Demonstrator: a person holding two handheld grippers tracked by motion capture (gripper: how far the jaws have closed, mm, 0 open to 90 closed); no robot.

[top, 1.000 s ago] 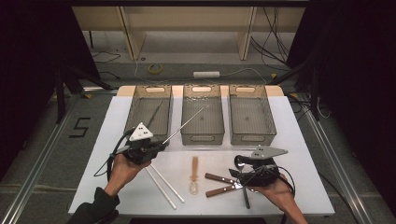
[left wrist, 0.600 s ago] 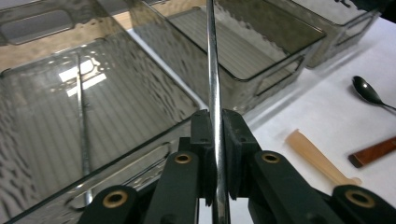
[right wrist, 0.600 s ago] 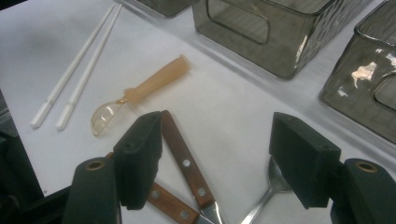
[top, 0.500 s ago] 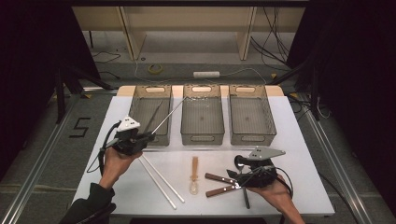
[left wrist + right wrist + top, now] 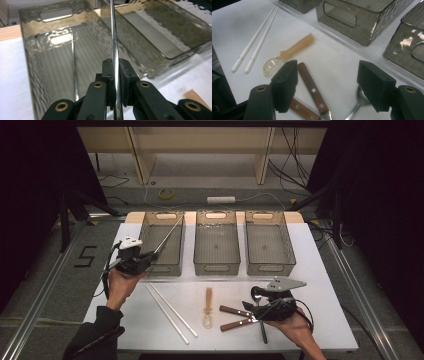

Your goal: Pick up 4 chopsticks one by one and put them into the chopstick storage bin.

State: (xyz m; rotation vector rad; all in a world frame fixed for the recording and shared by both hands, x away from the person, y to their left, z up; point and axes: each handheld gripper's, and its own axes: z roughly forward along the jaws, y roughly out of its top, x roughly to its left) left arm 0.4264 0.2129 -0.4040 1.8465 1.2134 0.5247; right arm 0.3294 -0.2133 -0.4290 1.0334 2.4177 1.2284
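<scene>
My left gripper (image 5: 146, 256) is at the near left corner of the left bin (image 5: 165, 268), shut on a thin metal rod (image 5: 170, 232) that slants up over that bin. In the left gripper view the rod (image 5: 113, 45) runs straight up between the closed pads (image 5: 108, 72), and a second metal rod (image 5: 73, 65) lies inside the bin (image 5: 32, 57). My right gripper (image 5: 257, 304) hovers open over two brown-handled knives (image 5: 235, 310) and a metal spoon (image 5: 256, 293). Its jaws have just opened slightly wider. In its own view a knife handle (image 5: 312, 87) lies on the table below the gap, untouched.
Three smoky plastic bins stand in a row at the back, with the middle one (image 5: 216, 268) and right one (image 5: 270, 266) beside the left. Two white chopsticks (image 5: 170, 312) and an amber plastic spoon (image 5: 208, 307) lie on the white tabletop (image 5: 325, 285).
My left gripper has carried the metal rod to the left and slightly farther back, so the rod now slants over the left bin. The right hand has stayed put.
</scene>
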